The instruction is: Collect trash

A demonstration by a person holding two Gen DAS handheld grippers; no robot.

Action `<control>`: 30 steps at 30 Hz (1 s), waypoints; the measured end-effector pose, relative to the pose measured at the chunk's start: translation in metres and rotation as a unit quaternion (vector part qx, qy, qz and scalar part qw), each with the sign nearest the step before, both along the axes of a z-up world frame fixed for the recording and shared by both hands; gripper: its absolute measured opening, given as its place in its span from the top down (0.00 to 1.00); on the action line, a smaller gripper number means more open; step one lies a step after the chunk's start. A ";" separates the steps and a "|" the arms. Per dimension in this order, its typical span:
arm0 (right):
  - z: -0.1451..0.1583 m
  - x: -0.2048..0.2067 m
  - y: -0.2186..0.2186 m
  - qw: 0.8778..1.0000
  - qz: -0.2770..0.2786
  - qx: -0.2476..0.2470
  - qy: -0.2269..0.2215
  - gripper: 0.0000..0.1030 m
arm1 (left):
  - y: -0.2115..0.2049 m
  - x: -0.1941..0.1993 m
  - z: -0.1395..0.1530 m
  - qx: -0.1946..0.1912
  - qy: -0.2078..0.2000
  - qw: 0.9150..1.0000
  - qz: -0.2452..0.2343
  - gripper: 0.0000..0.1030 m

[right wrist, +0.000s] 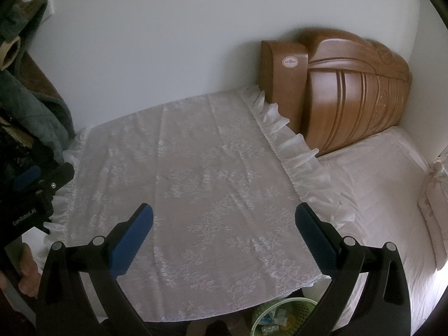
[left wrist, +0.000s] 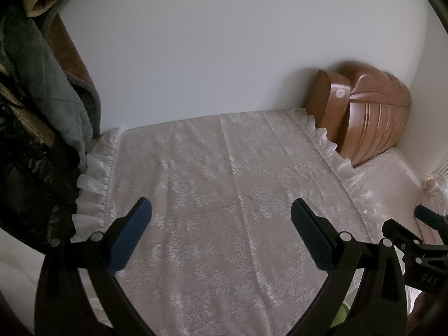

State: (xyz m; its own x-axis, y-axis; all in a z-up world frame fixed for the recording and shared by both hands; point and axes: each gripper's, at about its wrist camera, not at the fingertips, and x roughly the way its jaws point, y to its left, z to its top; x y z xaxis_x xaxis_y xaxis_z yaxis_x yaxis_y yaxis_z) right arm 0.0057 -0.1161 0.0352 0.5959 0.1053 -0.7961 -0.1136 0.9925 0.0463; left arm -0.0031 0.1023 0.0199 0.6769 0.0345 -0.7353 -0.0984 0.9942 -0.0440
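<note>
My left gripper (left wrist: 221, 218) is open above a table draped in a white lace cloth (left wrist: 218, 184), with nothing between its blue pads. My right gripper (right wrist: 224, 221) is also open and empty over the same lace cloth (right wrist: 190, 173). A green mesh waste basket (right wrist: 282, 317) with scraps of trash inside sits on the floor below the table's near edge, between the right gripper's fingers; a green sliver of the basket (left wrist: 343, 312) shows in the left wrist view. No loose trash lies on the cloth. Each gripper appears at the edge of the other's view.
A carved wooden headboard (right wrist: 355, 95) stands against the white wall at the back right, with a pale bed (right wrist: 386, 196) and pillow (right wrist: 436, 193) beside the table. Dark clothes and a grey quilted garment (left wrist: 47, 89) hang at the left. A hand (right wrist: 25, 274) holds the left gripper's body.
</note>
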 end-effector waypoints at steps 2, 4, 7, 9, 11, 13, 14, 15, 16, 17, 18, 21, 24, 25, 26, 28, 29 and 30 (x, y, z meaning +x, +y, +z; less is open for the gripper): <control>0.000 0.000 0.000 1.000 -0.001 -0.001 0.000 0.02 | 0.000 0.001 0.000 0.000 0.001 1.000 0.001 0.07; 0.000 0.001 0.000 1.000 -0.001 -0.001 0.001 0.02 | 0.000 0.001 0.000 0.000 0.001 1.000 0.001 0.07; -0.001 0.001 0.000 1.000 -0.001 -0.001 0.001 0.02 | 0.000 0.001 0.000 0.002 0.001 1.000 -0.001 0.07; -0.001 0.001 0.000 1.000 -0.001 -0.001 0.001 0.02 | 0.000 0.001 0.000 0.001 0.001 1.000 0.000 0.07; -0.001 0.001 -0.001 1.000 -0.001 -0.001 0.001 0.02 | 0.000 0.002 -0.002 0.002 0.003 1.000 0.000 0.07; -0.001 0.001 -0.001 1.000 -0.001 -0.001 0.001 0.02 | 0.000 0.003 -0.002 0.002 0.004 1.000 0.000 0.07; -0.002 0.001 -0.002 1.000 -0.002 -0.001 0.001 0.02 | 0.000 0.003 -0.003 0.003 0.004 1.000 0.000 0.07; -0.003 0.001 -0.003 1.000 -0.002 -0.001 0.000 0.02 | 0.000 0.004 -0.003 0.003 0.005 1.000 0.000 0.07; -0.004 0.001 -0.003 1.000 -0.003 -0.001 0.000 0.02 | 0.000 0.004 -0.003 0.003 0.005 1.000 0.000 0.07; -0.004 0.001 -0.004 1.000 -0.003 -0.001 0.001 0.02 | -0.001 0.004 -0.003 0.003 0.004 1.000 0.000 0.07; -0.005 0.001 -0.004 1.000 -0.003 -0.001 0.001 0.02 | -0.001 0.004 -0.002 0.003 0.004 1.000 0.000 0.07; -0.005 0.000 -0.006 1.000 -0.003 -0.003 0.001 0.02 | -0.001 0.004 -0.003 0.003 0.004 1.000 0.000 0.07; -0.007 0.000 -0.007 1.000 -0.002 -0.004 0.001 0.02 | -0.001 0.004 -0.002 0.006 0.003 1.000 -0.001 0.07; -0.007 0.000 -0.007 1.000 -0.002 -0.005 0.002 0.02 | -0.001 0.004 -0.003 0.006 0.003 1.000 -0.002 0.07; -0.007 0.000 -0.007 1.000 -0.002 -0.005 0.002 0.02 | -0.001 0.005 -0.002 0.007 0.003 1.000 -0.003 0.07; -0.007 0.001 -0.007 1.000 -0.003 -0.005 0.003 0.02 | -0.002 0.004 -0.002 0.007 0.003 1.000 -0.003 0.07; -0.007 0.000 -0.008 1.000 -0.002 -0.005 0.004 0.02 | -0.002 0.005 -0.002 0.007 0.003 1.000 -0.004 0.07; -0.007 0.000 -0.009 1.000 -0.002 -0.006 0.004 0.02 | -0.002 0.005 -0.002 0.007 0.004 1.000 -0.003 0.07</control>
